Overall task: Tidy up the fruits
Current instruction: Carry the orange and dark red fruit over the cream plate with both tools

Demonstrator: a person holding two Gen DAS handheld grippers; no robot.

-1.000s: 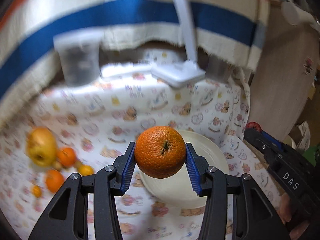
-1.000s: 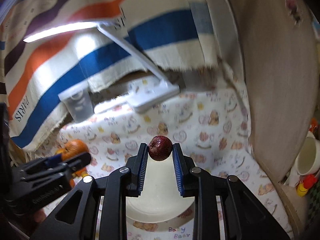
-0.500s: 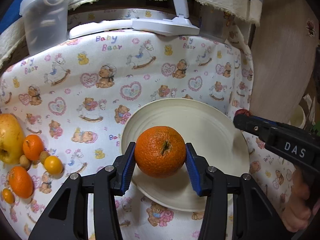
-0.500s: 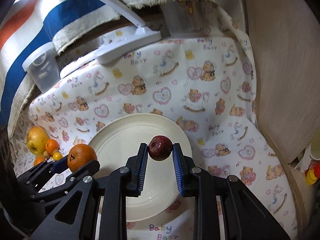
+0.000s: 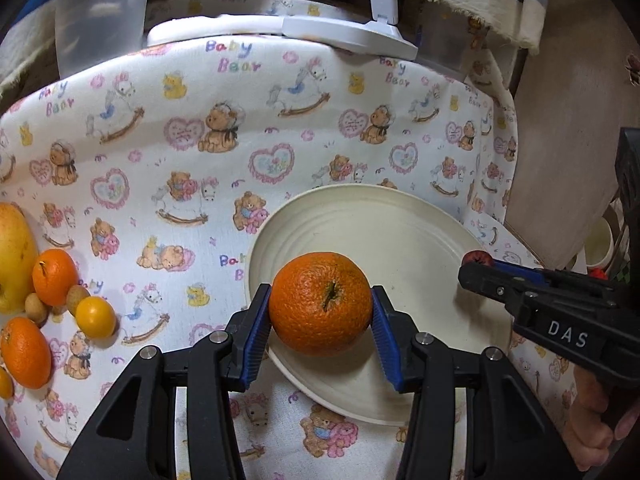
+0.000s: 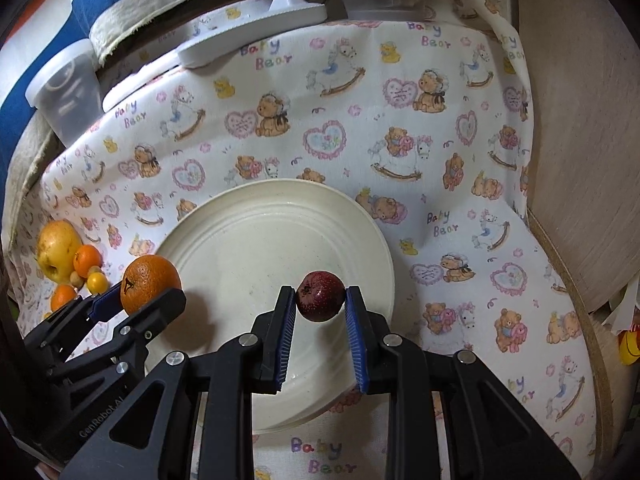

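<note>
Holding an orange (image 5: 319,303) in your left gripper (image 5: 320,320), pads clamped on both its sides, stem facing the camera. Your right gripper (image 6: 321,320) is clamped on a small dark red fruit (image 6: 320,296), pinched right at the pad tips. Both fruits hang over the cream plate (image 6: 240,224): orange near its left rim, red fruit nearer the front middle.

Next step looks like setting both down on the plate. Lower until each fruit touches the dish before you let go; round fruit dropped from height will roll. The red one has little pad contact, so keep it level. Put the orange further in from the rim, or it may tip off onto the printed cloth (image 5: 200,140). Keep the two grippers apart so they don't knock.

Still waiting on the cloth at far left: yellow apple (image 6: 56,248), more small oranges (image 5: 54,276), a few tiny yellow fruits (image 5: 95,316).
</note>
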